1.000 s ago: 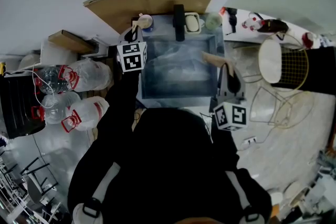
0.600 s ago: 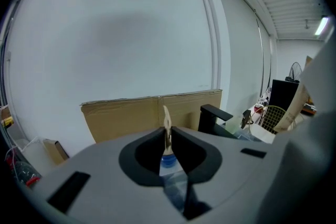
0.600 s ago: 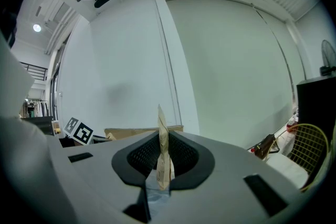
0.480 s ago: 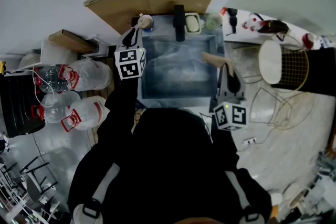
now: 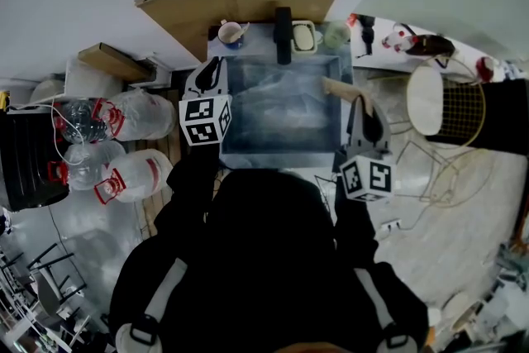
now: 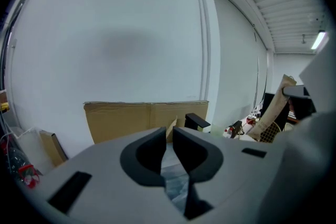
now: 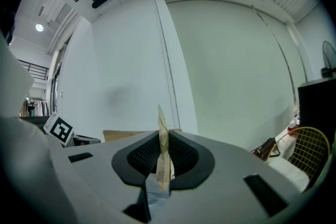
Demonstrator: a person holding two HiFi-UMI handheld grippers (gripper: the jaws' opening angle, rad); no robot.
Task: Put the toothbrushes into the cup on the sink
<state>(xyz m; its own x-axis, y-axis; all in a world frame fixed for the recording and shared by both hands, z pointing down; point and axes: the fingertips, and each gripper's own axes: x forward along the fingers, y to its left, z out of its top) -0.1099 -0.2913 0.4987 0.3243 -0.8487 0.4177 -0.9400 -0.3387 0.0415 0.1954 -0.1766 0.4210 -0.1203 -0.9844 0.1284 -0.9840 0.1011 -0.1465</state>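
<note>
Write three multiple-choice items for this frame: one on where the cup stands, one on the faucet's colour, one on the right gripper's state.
1. Where does the cup stand?
A. On the back edge of the sink, left of the faucet
B. Down in the basin
C. On the floor

2. What colour is the faucet?
A. White
B. Black
C. Red

3. What is the state of the right gripper?
A. Open and empty
B. Shut on nothing
C. Shut on a tan paper packet

Answers:
1 A: the head view shows the cup at the sink's far left corner, beside the faucet.
2 B: the faucet is a dark black bar against the pale rim.
3 C: the right gripper view shows the jaws pinching the packet, which sticks up past them.
</note>
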